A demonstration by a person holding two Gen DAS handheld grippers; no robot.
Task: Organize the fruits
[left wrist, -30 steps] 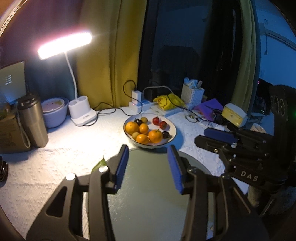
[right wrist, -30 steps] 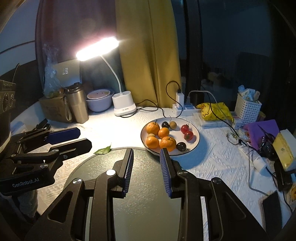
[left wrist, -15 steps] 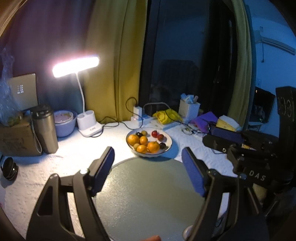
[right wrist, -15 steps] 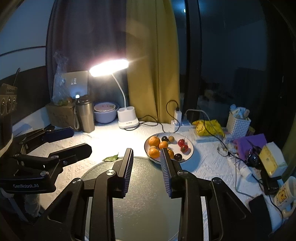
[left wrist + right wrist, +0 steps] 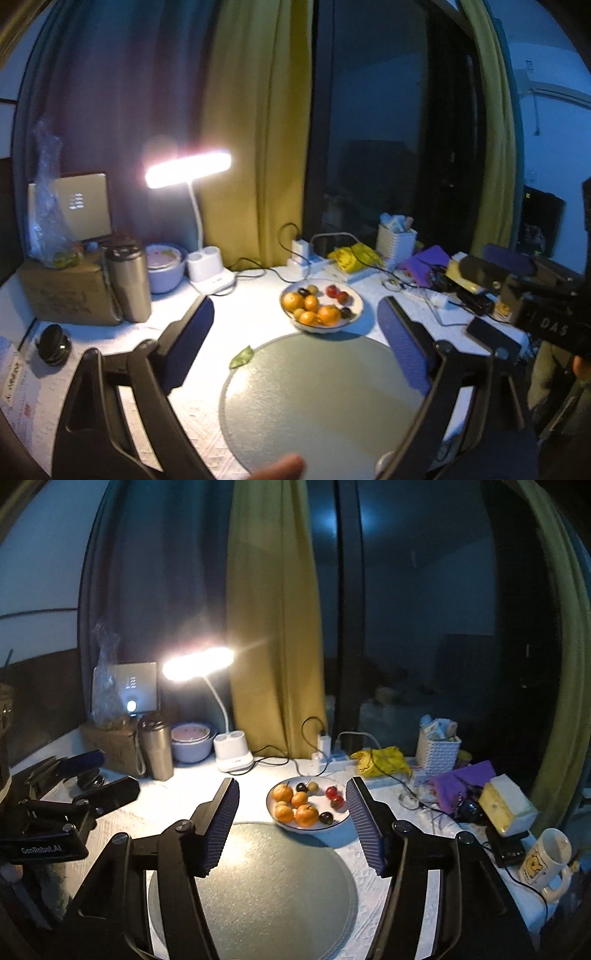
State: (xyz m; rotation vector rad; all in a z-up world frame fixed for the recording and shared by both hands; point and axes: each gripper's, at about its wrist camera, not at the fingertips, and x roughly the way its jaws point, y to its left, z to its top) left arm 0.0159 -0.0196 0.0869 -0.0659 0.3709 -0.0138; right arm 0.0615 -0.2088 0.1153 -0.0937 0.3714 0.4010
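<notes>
While your left gripper [image 5: 295,339] and right gripper [image 5: 291,827] are both opening with nothing between their ribbed blue pads, the white textured tablecloth [image 5: 166,812] spreads beneath them. Just ahead of each claw lies a round frosted glass mat [image 5: 266,882]; beyond it sits the fruit bowl [image 5: 345,818], lamp-lit against mustard curtains [image 5: 273,627].

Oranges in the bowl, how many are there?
5 oranges, all on the bowl's left half: back-left, middle, small left-edge one, front-left, front-centre. More may hide behind.
</notes>
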